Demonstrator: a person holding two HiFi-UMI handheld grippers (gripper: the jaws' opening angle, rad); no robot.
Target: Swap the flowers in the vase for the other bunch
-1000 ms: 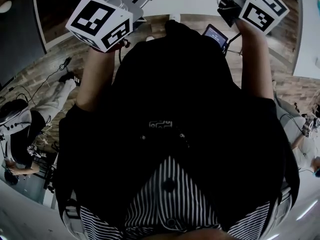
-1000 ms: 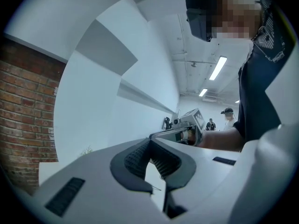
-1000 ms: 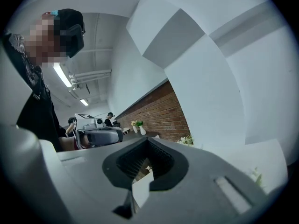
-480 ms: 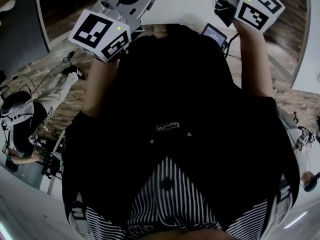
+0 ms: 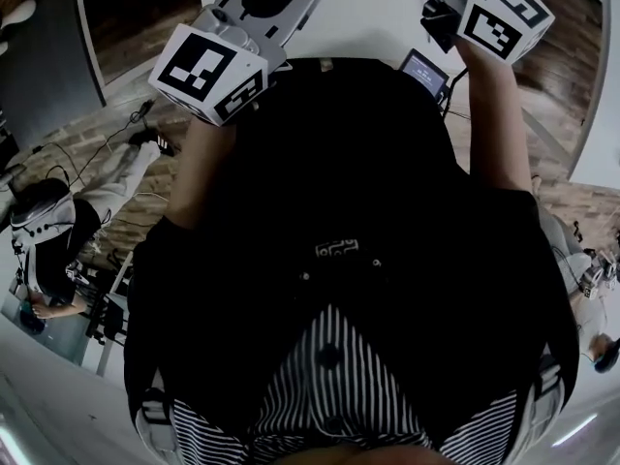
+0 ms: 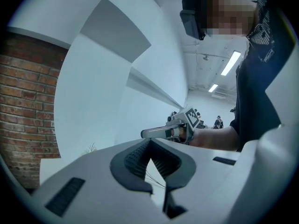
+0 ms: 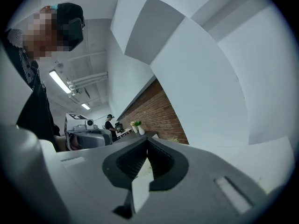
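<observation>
L gripper (image 6: 150,147) & R gripper (image 7: 147,147) both pressed together — dark top (image 5: 339,182) blocks table (image 5: 373,17); brick wall (image 7: 161,114) nearby.

left tongs (image 6: 150,140), right tongs (image 7: 147,139) = 2 | vase (image 7: 141,130) = 1 | table (image 5: 378,8) = 1

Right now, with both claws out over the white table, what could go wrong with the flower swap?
The left claw and right claw are both shut; a reach like this would likely knock things over, not grip. The head view is mostly filled by the person's dark top, with little of the white table showing, so aiming may be guesswork.
</observation>
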